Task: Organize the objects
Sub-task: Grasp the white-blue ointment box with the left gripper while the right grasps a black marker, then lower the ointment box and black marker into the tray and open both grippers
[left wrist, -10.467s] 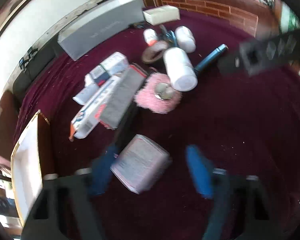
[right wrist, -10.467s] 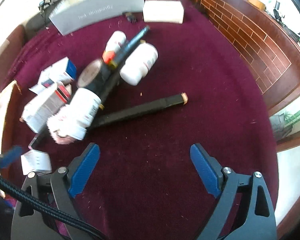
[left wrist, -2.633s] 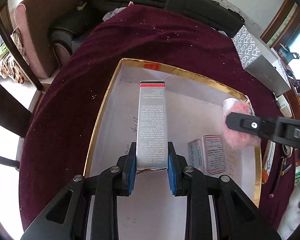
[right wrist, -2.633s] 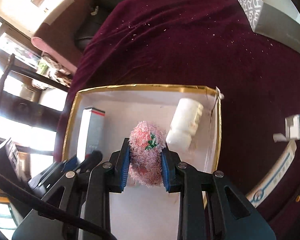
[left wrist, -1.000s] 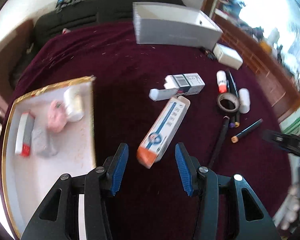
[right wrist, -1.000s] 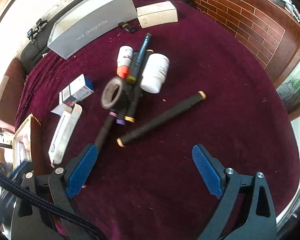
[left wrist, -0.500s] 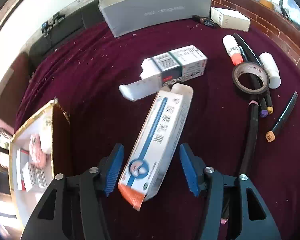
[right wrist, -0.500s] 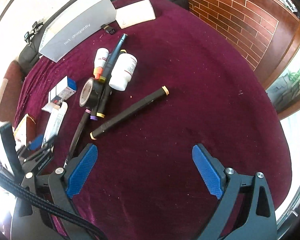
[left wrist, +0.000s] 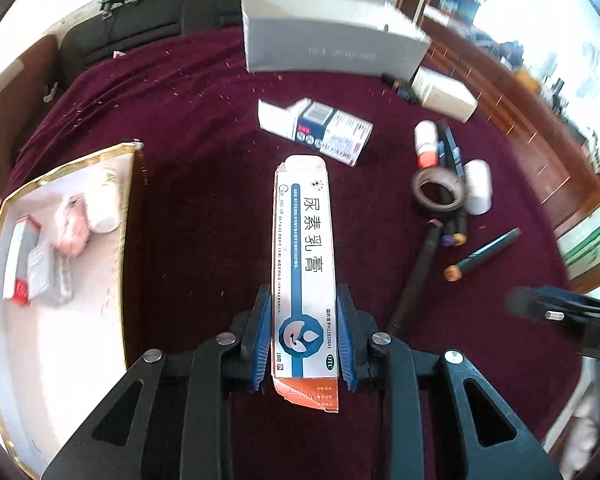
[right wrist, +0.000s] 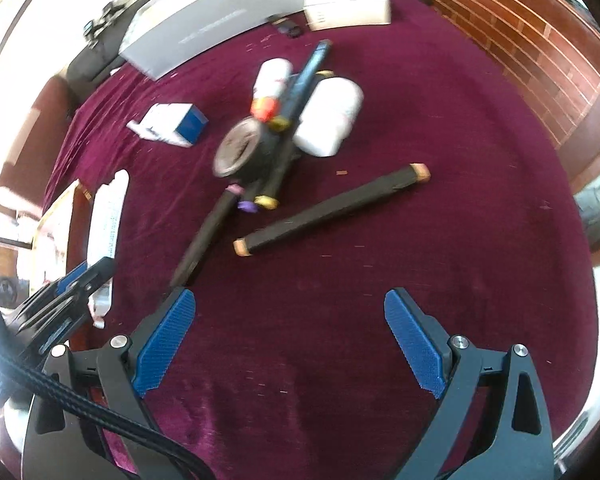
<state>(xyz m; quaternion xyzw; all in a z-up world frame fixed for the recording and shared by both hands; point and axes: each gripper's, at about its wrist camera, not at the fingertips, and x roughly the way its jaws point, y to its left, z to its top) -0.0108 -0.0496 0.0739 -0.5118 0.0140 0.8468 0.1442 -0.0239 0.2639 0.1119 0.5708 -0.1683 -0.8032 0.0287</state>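
The left tool point(left wrist: 303, 334) closes its jaws on a long white carton point(left wrist: 305, 264) at centre frame, gripped at its near end for carrying to the gold-rimmed tray point(left wrist: 129, 216) at left. The right tool point(right wrist: 288, 344) hangs released above the red-clothed table point(right wrist: 440, 200).
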